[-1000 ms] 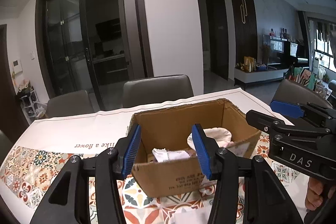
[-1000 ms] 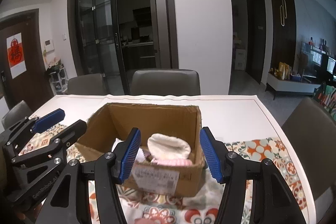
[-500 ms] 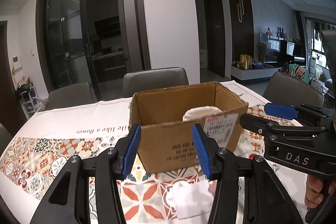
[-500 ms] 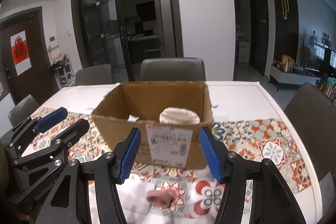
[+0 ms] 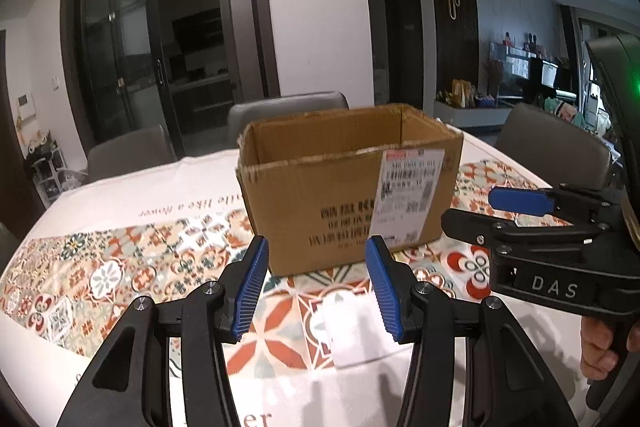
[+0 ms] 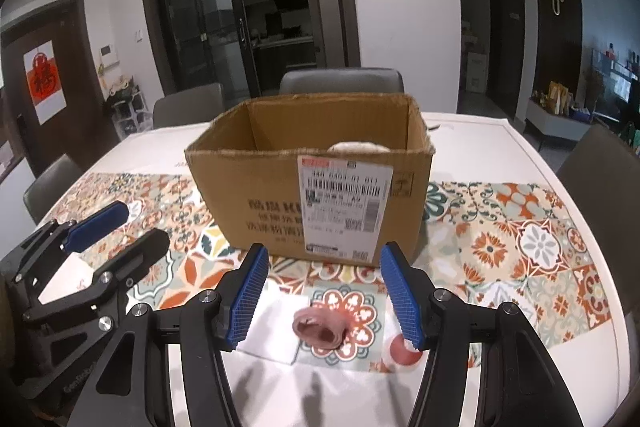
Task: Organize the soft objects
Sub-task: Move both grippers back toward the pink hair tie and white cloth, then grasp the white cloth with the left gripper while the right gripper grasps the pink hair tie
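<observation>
Both the left gripper (image 5: 316, 283) and right gripper (image 6: 323, 293) hang open and empty over a pink sock (image 6: 320, 327) and white cloth (image 6: 276, 331) left on the table, while the cardboard box (image 6: 308, 183) beyond already holds a cream item (image 6: 358, 147).

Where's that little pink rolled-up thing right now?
In the right wrist view the pink roll lies on the patterned tablecloth, just in front of the cardboard box, beside a white cloth and ahead of the open right gripper.
</observation>
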Motion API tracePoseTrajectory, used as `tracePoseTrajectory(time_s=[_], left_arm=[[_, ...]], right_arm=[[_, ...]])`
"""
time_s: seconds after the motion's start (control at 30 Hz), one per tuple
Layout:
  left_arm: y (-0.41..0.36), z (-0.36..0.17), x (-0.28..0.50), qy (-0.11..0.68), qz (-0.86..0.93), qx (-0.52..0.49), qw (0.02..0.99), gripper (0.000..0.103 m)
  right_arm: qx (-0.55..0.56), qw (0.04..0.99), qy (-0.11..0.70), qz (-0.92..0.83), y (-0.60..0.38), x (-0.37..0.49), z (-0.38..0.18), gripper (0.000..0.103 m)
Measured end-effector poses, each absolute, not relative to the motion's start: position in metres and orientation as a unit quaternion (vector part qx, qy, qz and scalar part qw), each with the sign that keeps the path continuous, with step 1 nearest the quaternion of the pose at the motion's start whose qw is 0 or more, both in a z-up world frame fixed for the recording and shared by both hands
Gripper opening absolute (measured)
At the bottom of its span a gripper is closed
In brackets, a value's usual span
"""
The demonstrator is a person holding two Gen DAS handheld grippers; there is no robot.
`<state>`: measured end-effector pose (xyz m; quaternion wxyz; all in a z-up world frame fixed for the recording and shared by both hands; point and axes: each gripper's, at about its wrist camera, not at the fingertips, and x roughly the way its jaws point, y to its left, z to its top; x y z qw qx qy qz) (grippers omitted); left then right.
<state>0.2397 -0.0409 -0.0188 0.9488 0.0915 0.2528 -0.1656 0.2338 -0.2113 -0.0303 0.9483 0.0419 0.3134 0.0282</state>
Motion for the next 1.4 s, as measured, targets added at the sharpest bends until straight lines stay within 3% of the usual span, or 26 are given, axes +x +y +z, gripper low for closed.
tracePoseTrajectory(time_s=[0.8, 1.27, 1.37, 1.4], left_arm=[[-0.053, -0.090, 0.245, 0.347, -0.201, 0.120, 0.908, 0.050], [-0.069, -0.114, 0.255, 0.370, -0.235, 0.141, 0.888, 0.055], [-0.073, -0.119, 0.257, 0.375, -0.239, 0.146, 0.884, 0.056], [-0.074, -0.121, 0.258, 0.378, -0.240, 0.146, 0.882, 0.056]], right_arm=[[0.045, 0.902, 0.425, 0.063, -0.202, 0.266, -0.099, 0.060], [0.042, 0.889, 0.453, 0.058, -0.203, 0.281, -0.128, 0.060], [0.040, 0.887, 0.456, 0.053, -0.205, 0.282, -0.131, 0.057], [0.039, 0.888, 0.456, 0.052, -0.206, 0.283, -0.132, 0.050]])
